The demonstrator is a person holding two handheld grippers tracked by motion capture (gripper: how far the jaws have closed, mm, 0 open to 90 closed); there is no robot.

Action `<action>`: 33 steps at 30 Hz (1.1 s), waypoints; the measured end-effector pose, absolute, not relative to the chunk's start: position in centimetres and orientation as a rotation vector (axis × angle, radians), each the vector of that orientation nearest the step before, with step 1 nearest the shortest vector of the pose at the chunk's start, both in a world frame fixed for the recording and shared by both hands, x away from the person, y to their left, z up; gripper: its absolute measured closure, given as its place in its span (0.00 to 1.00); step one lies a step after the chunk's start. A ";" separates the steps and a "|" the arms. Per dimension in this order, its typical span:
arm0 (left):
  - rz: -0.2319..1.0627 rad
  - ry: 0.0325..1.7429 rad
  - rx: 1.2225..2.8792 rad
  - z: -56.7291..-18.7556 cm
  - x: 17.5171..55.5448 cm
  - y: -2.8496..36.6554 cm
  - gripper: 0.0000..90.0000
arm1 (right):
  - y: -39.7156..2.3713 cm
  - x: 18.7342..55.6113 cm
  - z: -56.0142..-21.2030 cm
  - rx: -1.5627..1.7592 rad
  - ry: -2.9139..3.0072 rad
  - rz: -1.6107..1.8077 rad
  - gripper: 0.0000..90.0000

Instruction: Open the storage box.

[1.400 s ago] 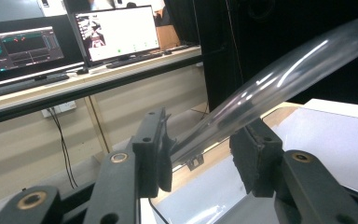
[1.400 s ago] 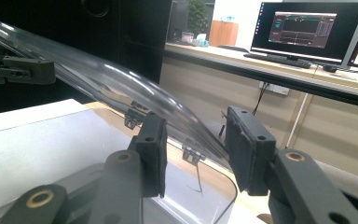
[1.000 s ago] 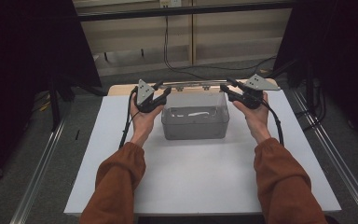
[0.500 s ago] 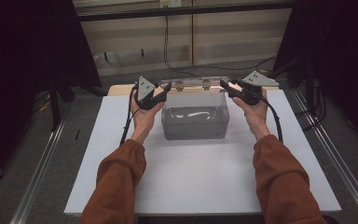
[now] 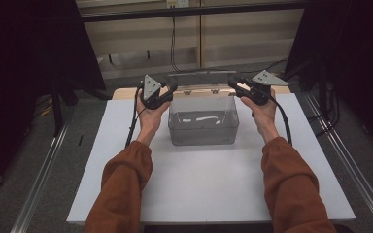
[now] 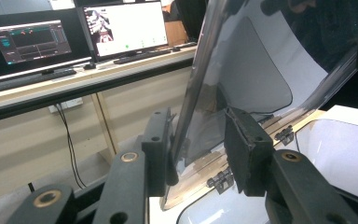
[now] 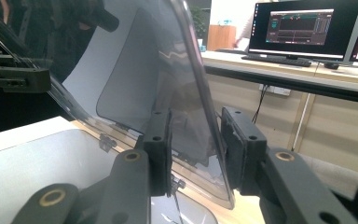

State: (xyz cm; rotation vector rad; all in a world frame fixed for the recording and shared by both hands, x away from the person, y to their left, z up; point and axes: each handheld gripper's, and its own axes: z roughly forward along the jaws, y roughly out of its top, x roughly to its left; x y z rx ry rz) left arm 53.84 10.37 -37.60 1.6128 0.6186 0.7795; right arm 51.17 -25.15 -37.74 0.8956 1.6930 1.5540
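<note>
Over the clear box (image 5: 203,127), both grippers' fingers (image 6: 161,149) straddle its raised lid (image 6: 242,74) (parted, lid edge between).

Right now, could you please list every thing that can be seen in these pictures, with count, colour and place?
table: one, white top, centre of the high view.
box: one, clear plastic, on the far middle of the table; something pale lies inside, too blurred to name.
lid: one, clear, hinged at the box's far edge, raised up between both tongs.
hinges: at least two, grey, along the lid's lower edge.
monitors: two lit screens on a bench behind the table.
sleeves: two, rust orange, coming in from the bottom.
left tongs: one, black, jaws on either side of the lid's left edge.
right tongs: one, black, jaws on either side of the lid's right edge.
</note>
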 end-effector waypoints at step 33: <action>0.759 0.654 1.626 -37.7 56.6 10.3 0.72 | -25.2 54.5 -39.4 0.976 1.723 1.554 0.74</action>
